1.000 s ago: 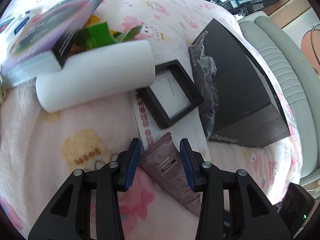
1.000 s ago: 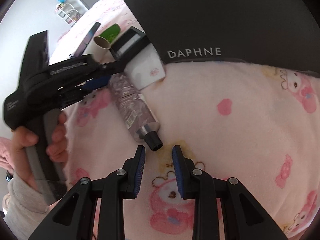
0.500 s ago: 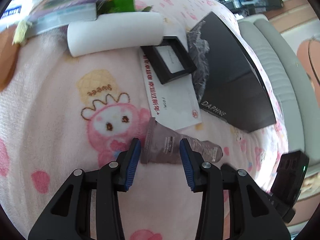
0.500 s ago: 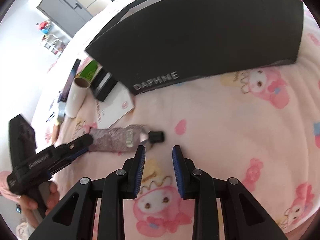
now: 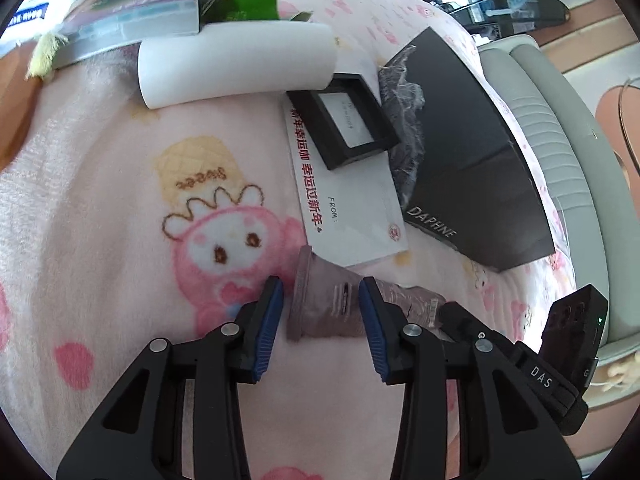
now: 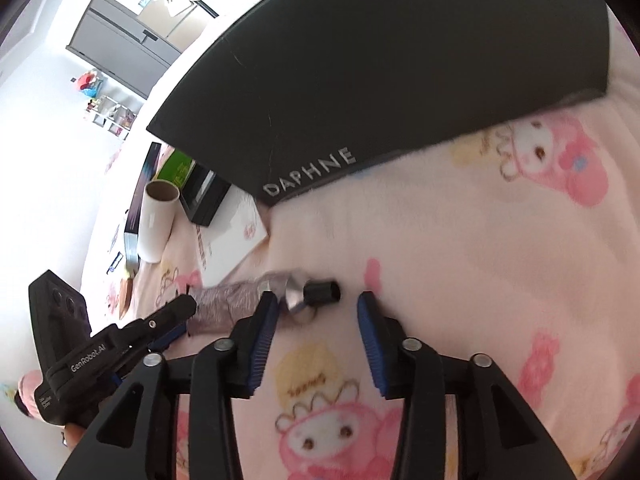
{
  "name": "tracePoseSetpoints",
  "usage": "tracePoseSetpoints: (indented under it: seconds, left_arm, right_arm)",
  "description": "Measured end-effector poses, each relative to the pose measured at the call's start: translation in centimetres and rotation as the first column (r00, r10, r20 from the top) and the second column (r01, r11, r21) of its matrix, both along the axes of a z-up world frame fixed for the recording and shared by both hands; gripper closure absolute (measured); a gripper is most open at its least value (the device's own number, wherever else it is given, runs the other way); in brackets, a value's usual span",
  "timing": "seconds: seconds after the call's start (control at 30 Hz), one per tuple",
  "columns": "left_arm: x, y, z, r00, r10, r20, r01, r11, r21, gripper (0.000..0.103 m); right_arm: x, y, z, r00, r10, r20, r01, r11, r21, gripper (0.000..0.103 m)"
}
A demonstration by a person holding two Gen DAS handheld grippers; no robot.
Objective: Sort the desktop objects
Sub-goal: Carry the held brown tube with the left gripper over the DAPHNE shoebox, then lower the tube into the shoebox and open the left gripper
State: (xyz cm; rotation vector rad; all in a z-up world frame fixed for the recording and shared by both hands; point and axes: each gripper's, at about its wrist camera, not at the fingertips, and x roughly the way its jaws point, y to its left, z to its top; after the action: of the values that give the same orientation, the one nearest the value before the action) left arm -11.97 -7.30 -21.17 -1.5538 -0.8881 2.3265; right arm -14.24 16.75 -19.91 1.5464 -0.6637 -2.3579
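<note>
A mauve cream tube [image 5: 332,304] lies flat on the pink cartoon blanket [image 5: 100,220]. Its crimped tail sits between the fingers of my left gripper [image 5: 320,296], which is open, with a small gap showing on the left side. In the right wrist view the tube's black cap [image 6: 322,292] points at my right gripper [image 6: 316,304], open, its fingertips on either side of the cap just short of it. The left gripper [image 6: 172,316] shows at the tube's far end, and the right gripper [image 5: 520,360] shows at the lower right of the left wrist view.
Beyond the tube lies a white envelope [image 5: 348,216] with a small black box [image 5: 344,120] on it. A large black DAPHNE box [image 5: 472,160] is to the right. A white roll [image 5: 236,64], a green packet [image 5: 248,4] and a book [image 5: 140,0] lie at the back.
The left gripper pulled back, and the tube now lies crosswise with its tail between the fingers. The right gripper came up to the cap and its jaws spread wider.
</note>
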Motion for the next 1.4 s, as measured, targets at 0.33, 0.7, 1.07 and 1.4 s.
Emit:
tracePoseSetpoints:
  seconds: [0.33, 0.7, 1.07, 1.4]
  left_arm:
    - [0.2, 0.8, 0.7, 1.000, -0.008, 0.002, 0.008, 1.000, -0.005, 0.062]
    - [-0.3, 4.0, 7.2, 0.990, -0.062, -0.123, 0.062, 0.998, -0.006, 0.062]
    - [-6.6, 8.1, 13.6, 0.961, -0.115, -0.253, 0.112, 0.993, -0.027, 0.062]
    - [-14.5, 10.8, 11.8, 0.972, -0.124, -0.200, 0.117, 0.992, -0.047, 0.060]
  right_arm:
    - [0.5, -0.7, 0.7, 0.999, 0.043, -0.021, -0.042, 0.999, 0.015, 0.061]
    - [1.9, 2.8, 7.7, 0.989, -0.016, -0.147, 0.022, 0.999, 0.042, 0.061]
    - [-1.7, 6.8, 14.2, 0.957, -0.050, -0.285, 0.070, 0.996, 0.062, 0.061]
    - [-9.1, 9.8, 12.6, 0.966, -0.073, -0.249, 0.091, 0.994, 0.058, 0.061]
